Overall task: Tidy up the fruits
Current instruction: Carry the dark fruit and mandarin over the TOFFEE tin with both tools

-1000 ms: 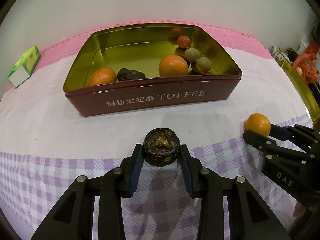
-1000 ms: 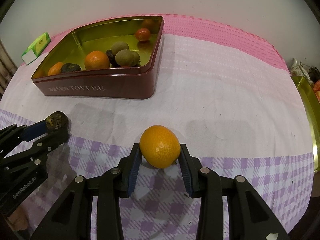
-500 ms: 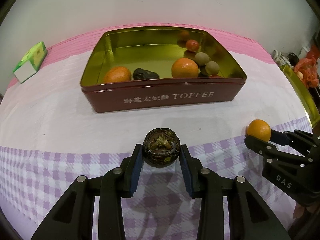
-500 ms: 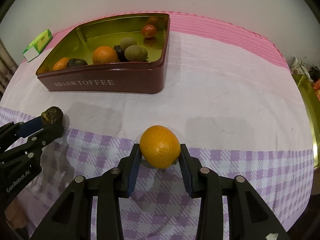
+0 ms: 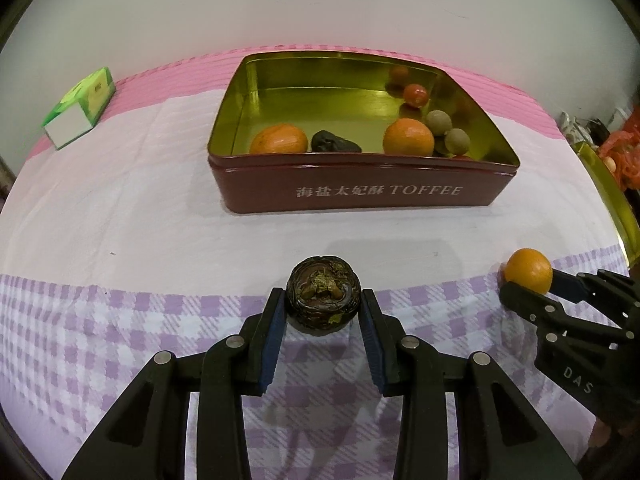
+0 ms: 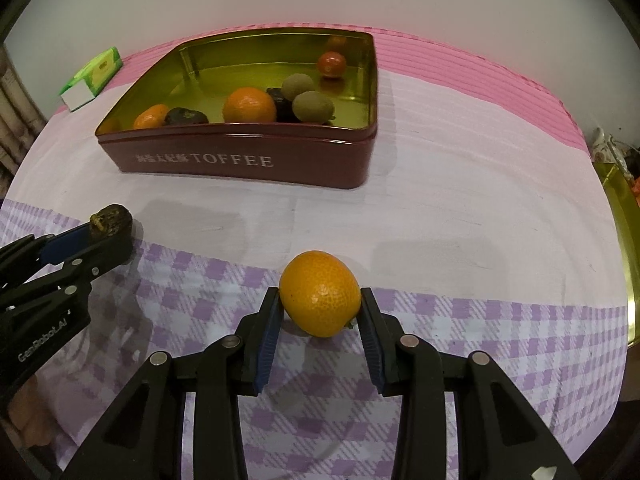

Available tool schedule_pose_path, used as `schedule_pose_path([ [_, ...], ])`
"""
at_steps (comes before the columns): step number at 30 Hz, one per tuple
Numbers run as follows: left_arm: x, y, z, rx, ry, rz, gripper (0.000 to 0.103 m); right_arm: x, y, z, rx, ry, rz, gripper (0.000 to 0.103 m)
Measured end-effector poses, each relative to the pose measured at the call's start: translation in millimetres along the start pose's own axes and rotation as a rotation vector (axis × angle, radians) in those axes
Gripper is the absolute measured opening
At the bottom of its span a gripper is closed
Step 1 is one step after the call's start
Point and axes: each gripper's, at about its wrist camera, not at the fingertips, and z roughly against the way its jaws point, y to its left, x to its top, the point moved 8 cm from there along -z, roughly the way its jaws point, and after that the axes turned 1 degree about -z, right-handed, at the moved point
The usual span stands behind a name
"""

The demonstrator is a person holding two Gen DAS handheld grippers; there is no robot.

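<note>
- Dark wrinkled fruit (image 5: 322, 298): clamped between both pads of the left gripper (image 5: 323, 322), above the purple-checked part of the tablecloth (image 5: 120, 216), well short of the tin
- Orange (image 6: 320, 293): clamped between both pads of the right gripper (image 6: 319, 318), also over the checked band, near the table's front edge; whether either fruit touches the cloth cannot be told
- Toffee tin (image 5: 360, 194): stands open on the pale part of the cloth, ahead of both grippers; it already holds two oranges, a dark fruit, two brown-green round fruits and small red ones, mostly toward its right end
- Judged step: carry both fruits over the near wall and release them inside
- Risk, low carry: a fruit or finger strikes the near wall, shoving the tin or knocking the fruit loose
- Risk, round skin: the orange is held only at its sides and may roll out if the grip slackens
- Risk, crowding: both grippers arriving together could collide
- Risk, release onto the crowded right end: fruit may bounce or roll
- Green box (image 5: 80, 108): far left, well apart
</note>
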Motion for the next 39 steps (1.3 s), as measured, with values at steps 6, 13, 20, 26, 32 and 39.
schedule_pose_path([
  [6,0,9,0,0.017,-0.001,0.011,0.038,2,8,-1,0.009,0.007,0.007,0.035],
  [13,-1,16,-1,0.023,0.002,0.018,0.038,6,13,-2,0.016,0.012,0.008,0.035],
  [20,0,20,0,0.026,0.005,0.03,0.038,13,20,0,0.027,0.016,0.012,0.035],
  [26,7,25,5,0.024,-0.01,0.037,0.038,26,25,4,0.032,0.005,0.018,0.035],
  [32,21,29,14,0.021,-0.034,0.046,0.038,38,25,13,0.04,-0.017,0.019,0.035],
  [39,42,32,28,0.018,-0.077,0.046,0.038,55,26,26,0.056,-0.05,0.022,0.035],
])
